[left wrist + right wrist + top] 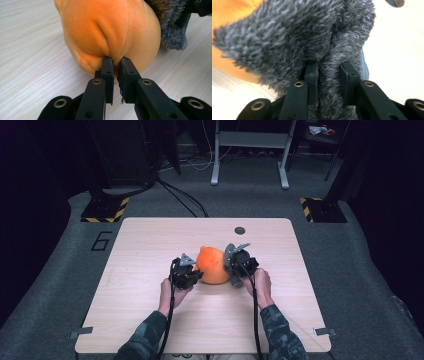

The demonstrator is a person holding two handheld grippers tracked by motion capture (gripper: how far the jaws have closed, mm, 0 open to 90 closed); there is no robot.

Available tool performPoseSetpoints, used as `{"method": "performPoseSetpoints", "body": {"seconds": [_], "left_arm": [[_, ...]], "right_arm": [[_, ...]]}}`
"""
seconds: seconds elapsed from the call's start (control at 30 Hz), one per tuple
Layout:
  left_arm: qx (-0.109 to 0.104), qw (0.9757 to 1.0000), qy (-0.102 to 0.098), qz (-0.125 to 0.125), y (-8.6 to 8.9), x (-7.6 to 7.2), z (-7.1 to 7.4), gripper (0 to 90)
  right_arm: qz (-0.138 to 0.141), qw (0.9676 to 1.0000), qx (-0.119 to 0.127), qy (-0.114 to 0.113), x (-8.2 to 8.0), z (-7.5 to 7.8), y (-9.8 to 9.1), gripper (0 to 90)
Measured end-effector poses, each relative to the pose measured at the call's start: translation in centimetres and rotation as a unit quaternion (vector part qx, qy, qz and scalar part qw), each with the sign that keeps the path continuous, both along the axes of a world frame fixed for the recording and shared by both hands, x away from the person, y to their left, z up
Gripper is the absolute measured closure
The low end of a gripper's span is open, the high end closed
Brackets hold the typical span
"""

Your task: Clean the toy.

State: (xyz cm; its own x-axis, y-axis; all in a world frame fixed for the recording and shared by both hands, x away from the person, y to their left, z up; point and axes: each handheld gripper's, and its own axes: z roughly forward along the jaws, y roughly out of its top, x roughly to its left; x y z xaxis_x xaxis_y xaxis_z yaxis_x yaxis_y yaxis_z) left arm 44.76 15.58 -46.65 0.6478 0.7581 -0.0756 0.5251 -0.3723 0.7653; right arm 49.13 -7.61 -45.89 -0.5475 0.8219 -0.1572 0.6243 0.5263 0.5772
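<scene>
Slippage is the chief worry we see from here. The orange plush toy rests on the bench, between our two grippers and touching both. The left gripper has its jaws nearly pressed together on a small fold of the orange fabric, right at a seam, with the bulk of the toy bulging above and beyond the jaw tips. The right gripper is pinching a tuft of the grey fuzzy part, with the pile squeezed between the jaws and spilling out on both sides of them. Both holds are on cloth alone, not on the stuffed body, so we judge them shallow. If we pull the two grippers apart or lift unevenly, the smooth orange fold could slide out from between the left jaws, since only its edge is caught near the tips. On the right, the jaws may be gripping loose fibres more than backing fabric, and we cannot tell how deep the bite goes; a tug could let the fur slip free. A hard pull could also strain the seam ahead of the left jaws. If one side lets go, the toy would swing toward the other jaws and perhaps roll across the bench.
</scene>
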Motion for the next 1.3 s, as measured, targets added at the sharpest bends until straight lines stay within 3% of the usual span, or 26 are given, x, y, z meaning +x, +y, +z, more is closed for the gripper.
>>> {"method": "performPoseSetpoints", "body": {"seconds": [0.17,0.33,0.43,0.57,0.63,0.73,0.87,0.97,1.0,1.1,1.2,1.3], "left_arm": [[0.002,1.0,-0.001,0.0,0.0,0.0,0.0,83.0],[-0.001,1.0,0.0,0.004,0.1,0.0,0.0,83.0],[-0.001,1.0,0.0,0.006,0.2,0.0,-0.1,82.9],[0.0,1.0,-0.001,0.006,0.3,0.0,0.0,82.9],[-0.003,1.0,-0.001,0.008,0.3,0.0,0.0,82.9],[-0.006,0.9999,-0.002,0.01,0.3,0.0,-0.1,82.8],[-0.005,0.9999,-0.003,0.009,0.2,0.0,0.0,82.6],[-0.004,0.9999,-0.004,0.009,0.2,0.0,0.0,82.0],[-0.004,1.0,-0.003,0.008,0.2,0.0,0.0,81.5],[-0.009,0.9999,-0.01,0.007,0.4,0.0,0.0,78.3],[-0.006,0.9997,-0.02,0.011,0.7,-0.1,0.3,67.8],[0.004,0.9996,-0.021,0.016,0.8,0.0,0.5,54.0]], "right_arm": [[-0.014,0.9997,-0.002,0.018,0.4,-1.1,-0.2,70.9],[-0.021,0.9986,-0.01,0.048,1.0,-3.2,-0.7,70.9],[-0.024,0.9985,-0.006,0.048,1.0,-3.0,-0.9,70.8],[-0.028,0.9992,-0.006,0.027,0.6,-1.6,-1.4,71.0],[-0.03,0.9992,0.004,0.027,0.4,-1.1,-1.5,70.9],[-0.021,0.9995,0.022,-0.014,-0.3,1.5,-1.5,70.9],[0.003,0.9983,0.044,-0.038,-1.2,3.3,-0.3,70.9],[0.025,0.999,0.027,-0.025,-1.2,2.8,1.0,70.8],[0.028,0.9992,0.01,-0.025,-1.0,2.3,1.3,71.0],[0.025,0.9992,0.012,-0.028,-0.6,1.4,1.3,71.2],[0.017,0.9996,0.016,-0.017,-0.5,1.3,1.0,71.2],[0.015,0.9996,0.013,-0.021,-0.3,1.1,0.9,71.3]]}}
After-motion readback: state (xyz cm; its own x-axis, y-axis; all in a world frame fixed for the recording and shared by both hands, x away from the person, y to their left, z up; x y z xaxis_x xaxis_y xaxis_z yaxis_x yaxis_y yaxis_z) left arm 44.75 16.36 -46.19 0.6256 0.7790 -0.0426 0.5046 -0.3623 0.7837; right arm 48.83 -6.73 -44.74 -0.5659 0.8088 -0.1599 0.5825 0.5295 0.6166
